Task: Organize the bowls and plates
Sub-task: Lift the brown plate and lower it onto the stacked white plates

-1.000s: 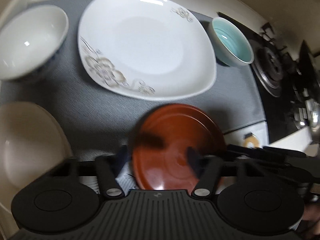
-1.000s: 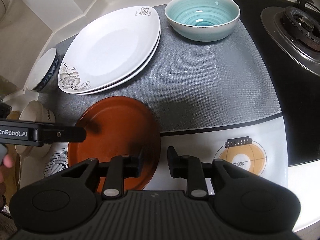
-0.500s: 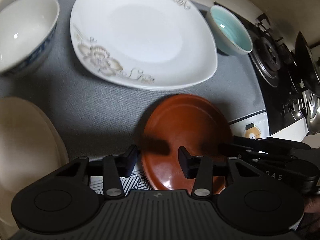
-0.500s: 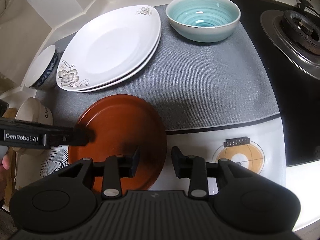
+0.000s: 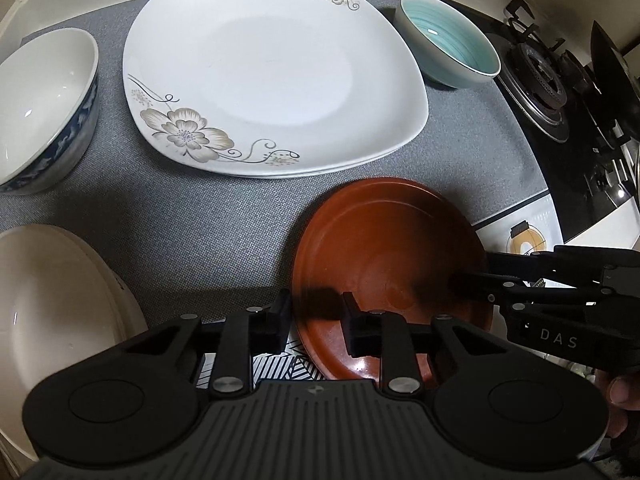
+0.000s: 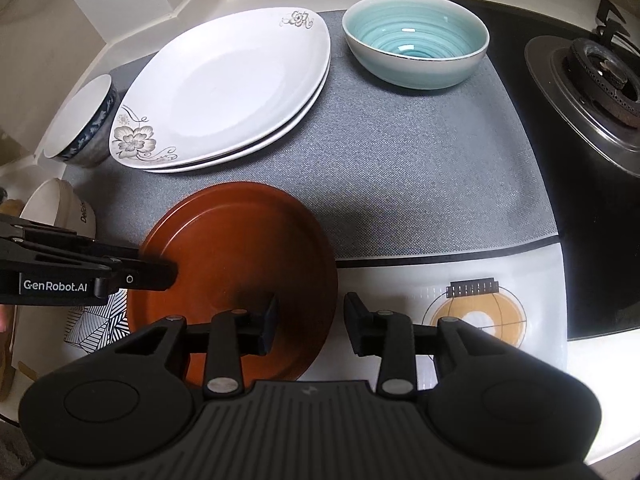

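Note:
A brown round plate (image 5: 384,248) (image 6: 240,256) lies on the grey mat at the counter's front. My left gripper (image 5: 316,320) straddles its left rim, jaws apart, and shows in the right wrist view (image 6: 160,272). My right gripper (image 6: 310,320) straddles its right rim, jaws apart, and shows in the left wrist view (image 5: 468,280). Two stacked white flowered plates (image 5: 272,76) (image 6: 224,88) lie behind. A teal bowl (image 5: 452,44) (image 6: 416,40) stands at the back right. A blue-patterned white bowl (image 5: 40,108) (image 6: 82,120) stands at the left.
A cream bowl (image 5: 48,304) (image 6: 60,208) sits at the front left. A gas hob (image 5: 552,88) (image 6: 600,80) borders the mat (image 6: 420,168) on the right. A white patterned mat (image 6: 472,292) lies at the front right. A wall corner rises behind.
Both grippers have closed in around the brown plate's opposite rims, their jaws narrower than before. The plate has shifted slightly.

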`<state>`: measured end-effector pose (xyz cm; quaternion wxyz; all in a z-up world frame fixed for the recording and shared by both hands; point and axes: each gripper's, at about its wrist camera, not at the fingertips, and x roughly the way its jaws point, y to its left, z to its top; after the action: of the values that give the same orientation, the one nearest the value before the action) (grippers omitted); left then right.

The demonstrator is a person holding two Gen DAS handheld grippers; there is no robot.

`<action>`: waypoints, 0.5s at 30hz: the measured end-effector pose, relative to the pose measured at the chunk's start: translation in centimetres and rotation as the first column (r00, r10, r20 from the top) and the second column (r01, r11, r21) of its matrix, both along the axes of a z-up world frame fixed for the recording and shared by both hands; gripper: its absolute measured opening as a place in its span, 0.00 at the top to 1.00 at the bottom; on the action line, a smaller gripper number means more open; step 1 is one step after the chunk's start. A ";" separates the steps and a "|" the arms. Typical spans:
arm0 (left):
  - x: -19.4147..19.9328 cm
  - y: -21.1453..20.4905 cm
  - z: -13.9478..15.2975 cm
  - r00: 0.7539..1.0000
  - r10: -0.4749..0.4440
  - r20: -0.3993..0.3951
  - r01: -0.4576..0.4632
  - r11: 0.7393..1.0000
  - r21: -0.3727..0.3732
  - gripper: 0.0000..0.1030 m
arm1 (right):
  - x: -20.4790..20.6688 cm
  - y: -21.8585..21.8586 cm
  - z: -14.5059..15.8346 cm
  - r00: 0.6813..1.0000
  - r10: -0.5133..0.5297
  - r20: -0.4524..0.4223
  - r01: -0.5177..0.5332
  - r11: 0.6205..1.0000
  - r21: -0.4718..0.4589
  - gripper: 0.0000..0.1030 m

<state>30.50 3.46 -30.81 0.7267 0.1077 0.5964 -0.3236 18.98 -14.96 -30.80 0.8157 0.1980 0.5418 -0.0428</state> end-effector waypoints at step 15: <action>1.1 0.6 -0.1 0.999 0.025 -0.046 -0.026 0.999 -0.019 0.82 | -0.5 0.2 0.3 1.000 0.008 0.004 -0.008 0.999 -0.052 0.91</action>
<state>31.60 4.02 -30.91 0.7178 0.0854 0.6110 -0.3227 18.49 -14.78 -30.48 0.8220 0.1744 0.5396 -0.0531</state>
